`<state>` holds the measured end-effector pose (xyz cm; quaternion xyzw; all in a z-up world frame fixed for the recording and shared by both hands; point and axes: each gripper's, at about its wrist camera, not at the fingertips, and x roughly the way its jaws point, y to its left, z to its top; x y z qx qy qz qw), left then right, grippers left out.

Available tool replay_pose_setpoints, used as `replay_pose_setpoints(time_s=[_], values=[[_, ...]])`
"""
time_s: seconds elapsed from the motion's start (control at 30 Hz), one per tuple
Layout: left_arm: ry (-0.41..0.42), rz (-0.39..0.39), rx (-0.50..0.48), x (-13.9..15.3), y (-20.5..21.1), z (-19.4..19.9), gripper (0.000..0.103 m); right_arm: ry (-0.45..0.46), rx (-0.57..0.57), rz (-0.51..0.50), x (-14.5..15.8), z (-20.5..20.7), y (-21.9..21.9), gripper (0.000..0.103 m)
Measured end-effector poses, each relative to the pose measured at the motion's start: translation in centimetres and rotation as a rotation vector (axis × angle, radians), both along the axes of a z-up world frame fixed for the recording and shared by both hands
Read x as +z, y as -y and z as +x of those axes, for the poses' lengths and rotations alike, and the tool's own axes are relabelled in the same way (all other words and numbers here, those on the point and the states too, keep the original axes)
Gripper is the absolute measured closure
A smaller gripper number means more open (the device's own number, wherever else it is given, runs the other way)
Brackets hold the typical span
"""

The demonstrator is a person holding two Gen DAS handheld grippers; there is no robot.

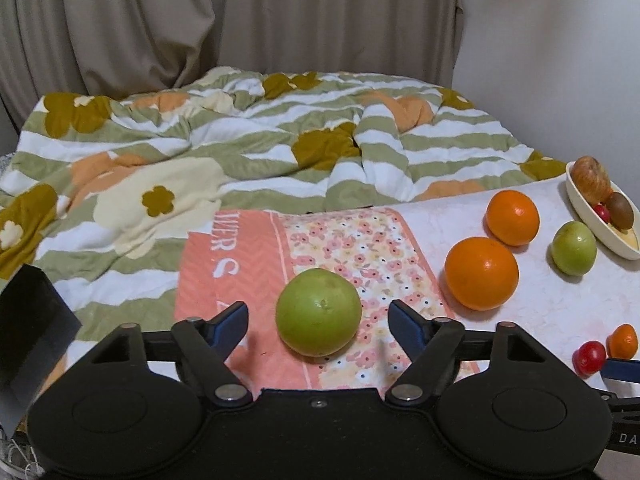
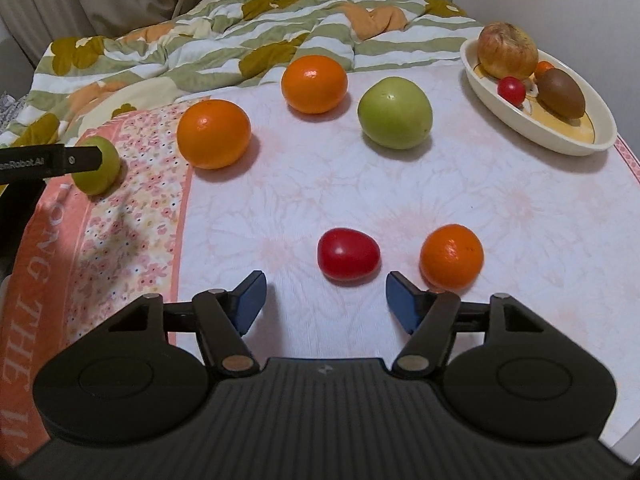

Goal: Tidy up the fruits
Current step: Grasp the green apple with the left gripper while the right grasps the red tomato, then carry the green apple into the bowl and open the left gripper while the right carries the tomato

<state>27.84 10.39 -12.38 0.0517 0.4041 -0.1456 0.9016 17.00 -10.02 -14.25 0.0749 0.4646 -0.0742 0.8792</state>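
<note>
Left claw (image 1: 318,320) parted around a green apple (image 1: 319,312) on the bench's (image 2: 440,208) floral-bordered side, pads clear of its skin. Right claw (image 2: 325,298) likewise apart, empty, just short of a red tomato (image 2: 348,254) near the front edge. Beyond, two oranges (image 2: 214,134) mid-bench; cream dish (image 2: 560,140) at the far corner.

Loose fruits (image 2: 214,134) beside oval dish (image 2: 560,138)
</note>
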Motion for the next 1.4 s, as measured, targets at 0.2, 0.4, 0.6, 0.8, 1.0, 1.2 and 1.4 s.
replay_pose_setpoints(time_s=[0.2,0.4,0.6,0.8,1.0,1.2,1.4], values=[[-0.016,0.0,-0.013,-0.8,0.6,1.1,0.034,0.01,-0.003,-0.038,-0.2,1.0,-0.3,0.03],[-0.015,0.005,-0.005,-1.0,0.2,1.6,0.046,0.011,-0.013,-0.051,-0.2,1.1,-0.2,0.036],[-0.012,0.001,-0.011,-1.0,0.1,1.4,0.046,0.014,-0.016,-0.061,-0.1,1.1,-0.2,0.04],[-0.023,-0.015,0.0,-0.8,-0.4,0.4,0.046,0.018,-0.011,-0.067,-0.1,1.1,-0.1,0.052],[-0.013,-0.031,0.008,0.1,-0.8,-1.6,0.046,0.024,0.01,-0.062,0.3,0.5,-0.4,0.052],[0.017,-0.052,0.016,1.9,-0.8,-3.8,0.046,0.052,0.033,-0.067,1.6,-0.6,-0.6,0.052],[0.057,-0.068,0.034,4.0,-1.0,-6.3,0.046,0.091,0.049,-0.072,3.6,-2.4,-0.2,0.052]])
